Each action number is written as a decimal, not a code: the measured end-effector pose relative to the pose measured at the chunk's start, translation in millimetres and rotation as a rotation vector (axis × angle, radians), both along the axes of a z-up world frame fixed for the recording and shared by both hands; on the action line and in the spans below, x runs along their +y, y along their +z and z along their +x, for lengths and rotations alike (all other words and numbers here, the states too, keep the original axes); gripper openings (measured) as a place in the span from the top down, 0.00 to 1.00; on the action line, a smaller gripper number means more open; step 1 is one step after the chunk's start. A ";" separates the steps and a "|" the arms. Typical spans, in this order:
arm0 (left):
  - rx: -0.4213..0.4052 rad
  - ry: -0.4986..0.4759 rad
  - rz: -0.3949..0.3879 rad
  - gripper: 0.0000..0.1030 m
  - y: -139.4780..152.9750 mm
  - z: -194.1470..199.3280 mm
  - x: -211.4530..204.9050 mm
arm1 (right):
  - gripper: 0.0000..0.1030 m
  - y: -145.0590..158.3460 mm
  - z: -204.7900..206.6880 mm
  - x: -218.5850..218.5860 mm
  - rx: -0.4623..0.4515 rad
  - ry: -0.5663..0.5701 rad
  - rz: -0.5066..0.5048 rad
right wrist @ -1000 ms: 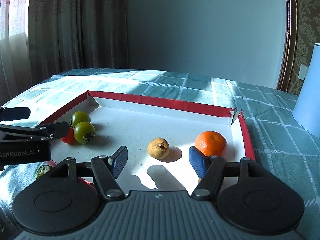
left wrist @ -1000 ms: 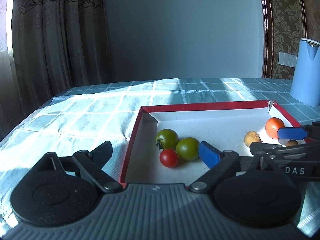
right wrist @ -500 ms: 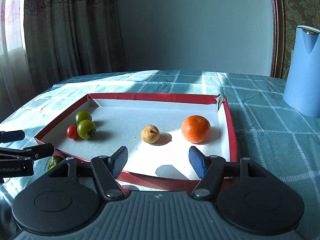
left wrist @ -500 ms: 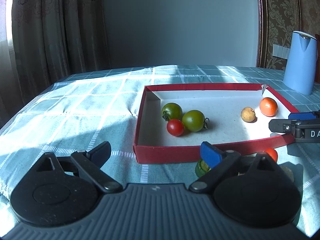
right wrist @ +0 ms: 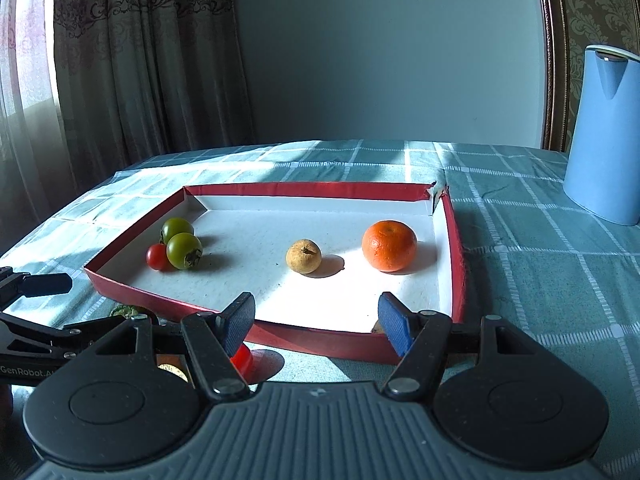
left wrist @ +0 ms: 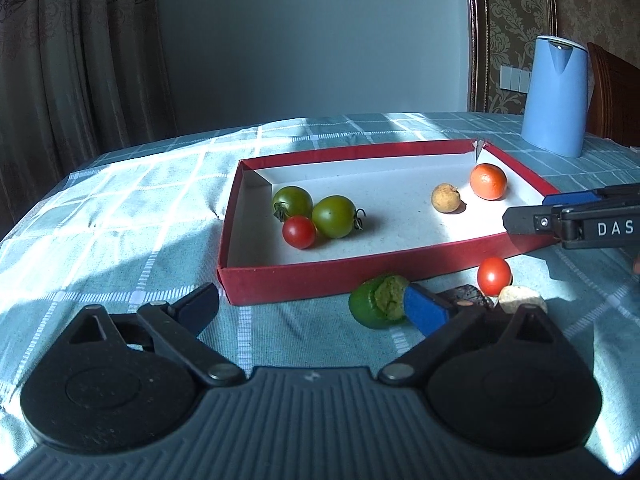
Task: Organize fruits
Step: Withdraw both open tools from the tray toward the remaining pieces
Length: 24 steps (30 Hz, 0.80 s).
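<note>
Left wrist view: both grippers, left gripper [left wrist: 312,304] and right gripper [right wrist: 316,318], gape empty before the red tray's [left wrist: 360,270] near wall.

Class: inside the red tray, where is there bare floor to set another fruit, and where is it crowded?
Free: white floor between the green tomatoes and the small tan fruit, and along the red tray's near wall. Crowded: the left corner, around the red cherry tomato.

both wrist views low, near, facing shared red tray [left wrist: 400,266]
</note>
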<state>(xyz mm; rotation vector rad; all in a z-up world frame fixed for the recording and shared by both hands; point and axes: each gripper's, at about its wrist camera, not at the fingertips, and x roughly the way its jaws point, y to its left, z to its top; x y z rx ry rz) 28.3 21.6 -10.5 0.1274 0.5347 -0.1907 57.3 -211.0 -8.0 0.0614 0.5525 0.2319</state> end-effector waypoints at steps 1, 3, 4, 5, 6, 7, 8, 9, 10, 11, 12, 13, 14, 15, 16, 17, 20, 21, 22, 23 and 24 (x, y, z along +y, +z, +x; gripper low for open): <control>-0.013 -0.005 0.010 0.04 0.3 -2.2 -2.2 | 0.34 0.5 -1.1 -1.0 -0.002 -0.001 0.006; -0.017 -0.004 0.026 0.04 -0.6 -2.3 -4.9 | 0.34 1.5 -2.5 -3.3 -0.001 0.002 0.021; -0.001 -0.003 0.029 0.04 -1.9 0.1 -5.5 | 0.34 1.5 -3.1 -4.1 -0.001 0.002 0.026; 0.016 -0.003 0.030 0.04 -3.1 2.8 -5.6 | 0.34 1.5 -3.7 -4.1 -0.002 0.001 0.027; 0.040 0.000 0.032 0.04 -5.4 6.5 -5.9 | 0.34 1.8 -3.8 -4.0 -0.003 0.001 0.028; 0.058 0.001 0.034 0.04 -6.9 9.4 -6.4 | 0.34 1.9 -3.7 -3.9 -0.002 0.001 0.029; 0.087 0.001 0.041 0.04 -9.7 14.4 -7.5 | 0.33 2.1 -3.7 -4.0 -0.002 0.003 0.030; 0.102 0.010 0.043 0.04 -11.5 17.8 -7.8 | 0.33 2.0 -3.7 -3.8 -0.002 0.003 0.031; 0.104 0.016 0.040 0.05 -11.8 19.9 -7.5 | 0.33 2.2 -3.8 -3.9 -0.002 0.004 0.032; 0.105 0.018 0.035 0.06 -11.7 21.1 -7.2 | 0.33 2.4 -3.8 -3.8 -0.003 0.006 0.032; 0.107 0.020 0.026 0.11 -11.8 22.9 -6.1 | 0.33 2.6 -3.9 -3.7 -0.003 0.006 0.032; 0.111 0.019 0.022 0.13 -11.9 24.0 -5.7 | 0.33 2.5 -3.9 -3.4 -0.003 0.007 0.030; 0.111 0.014 0.020 0.14 -12.0 23.7 -5.5 | 0.33 2.4 -4.0 -3.2 -0.002 0.009 0.029; 0.106 0.003 0.018 0.20 -11.5 22.3 -5.9 | 0.33 2.3 -3.9 -2.9 -0.002 0.010 0.026; 0.100 -0.010 0.018 0.27 -10.8 20.5 -7.2 | 0.33 2.4 -4.0 -2.5 -0.003 0.010 0.022; 0.095 -0.019 0.022 0.30 -10.5 18.8 -8.7 | 0.33 2.3 -4.3 -2.2 -0.003 0.009 0.019; 0.079 -0.059 0.039 0.47 -9.9 13.8 -14.6 | 0.33 1.9 -4.9 -0.5 -0.004 0.009 0.007; 0.079 -0.072 0.036 0.53 -9.9 13.2 -15.6 | 0.33 1.7 -5.2 -0.2 -0.005 0.010 0.006; 0.079 -0.080 0.034 0.57 -9.8 12.7 -16.0 | 0.33 1.7 -5.5 -0.1 -0.005 0.011 0.007; 0.080 -0.085 0.032 0.59 -9.8 12.4 -16.1 | 0.33 1.7 -5.4 -0.5 -0.005 0.011 0.010; 0.080 -0.094 0.029 0.63 -9.7 12.0 -16.9 | 0.33 1.8 -5.6 -0.6 -0.005 0.012 0.013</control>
